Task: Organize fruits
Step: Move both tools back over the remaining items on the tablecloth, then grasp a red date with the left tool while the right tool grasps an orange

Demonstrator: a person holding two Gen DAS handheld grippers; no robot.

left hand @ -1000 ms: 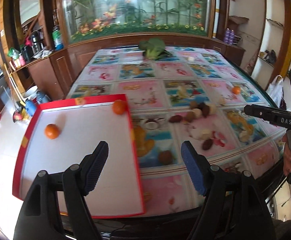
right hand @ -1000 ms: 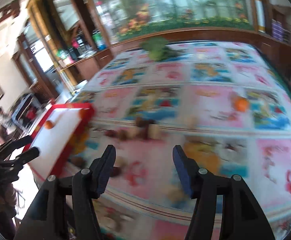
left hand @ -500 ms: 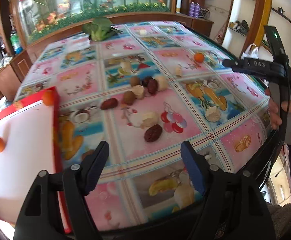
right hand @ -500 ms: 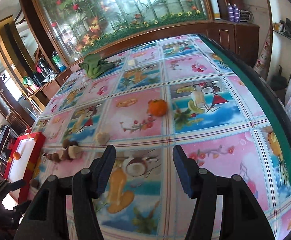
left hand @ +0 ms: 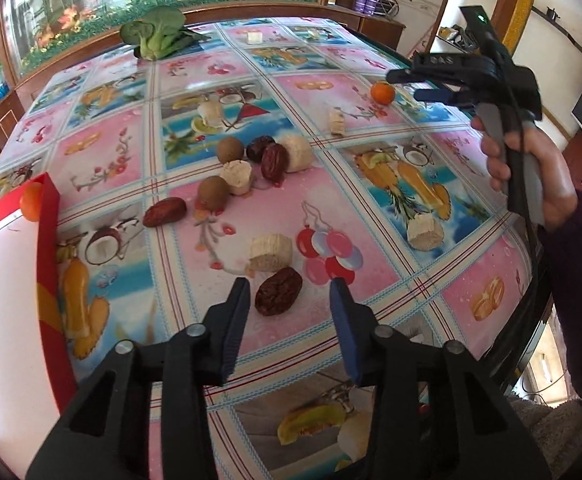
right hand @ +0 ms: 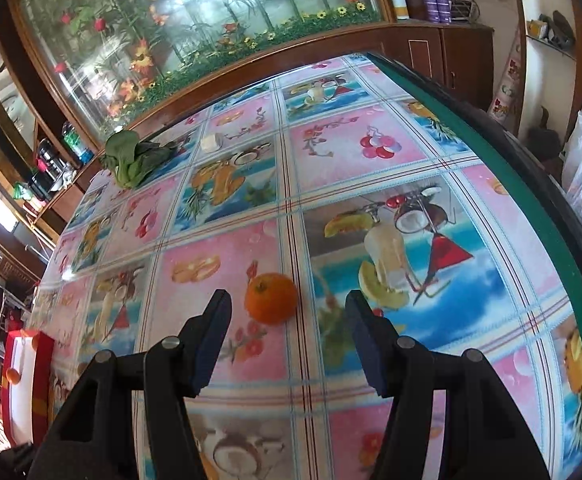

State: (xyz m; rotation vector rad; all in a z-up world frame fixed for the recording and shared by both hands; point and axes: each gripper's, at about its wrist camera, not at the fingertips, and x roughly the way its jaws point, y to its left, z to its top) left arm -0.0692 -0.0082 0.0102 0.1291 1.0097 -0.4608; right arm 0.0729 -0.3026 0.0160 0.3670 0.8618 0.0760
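We're at pre-grasp w/ both empty: left gripper [left hand: 289,293] jaws wide round near date [left hand: 278,291], right gripper [right hand: 287,309] wide round orange [right hand: 271,298]; next, lower & close.

Tablecloth [left hand: 371,184] is seen as glossy, smooth plastic with glare; red date [left hand: 278,291] as wrinkled, matt; orange [right hand: 270,298] as dimpled, slightly shiny; gripper fingers [left hand: 233,320] as matt black plastic, pads possibly ribbed rubber; cabinet [right hand: 443,52] as polished wood
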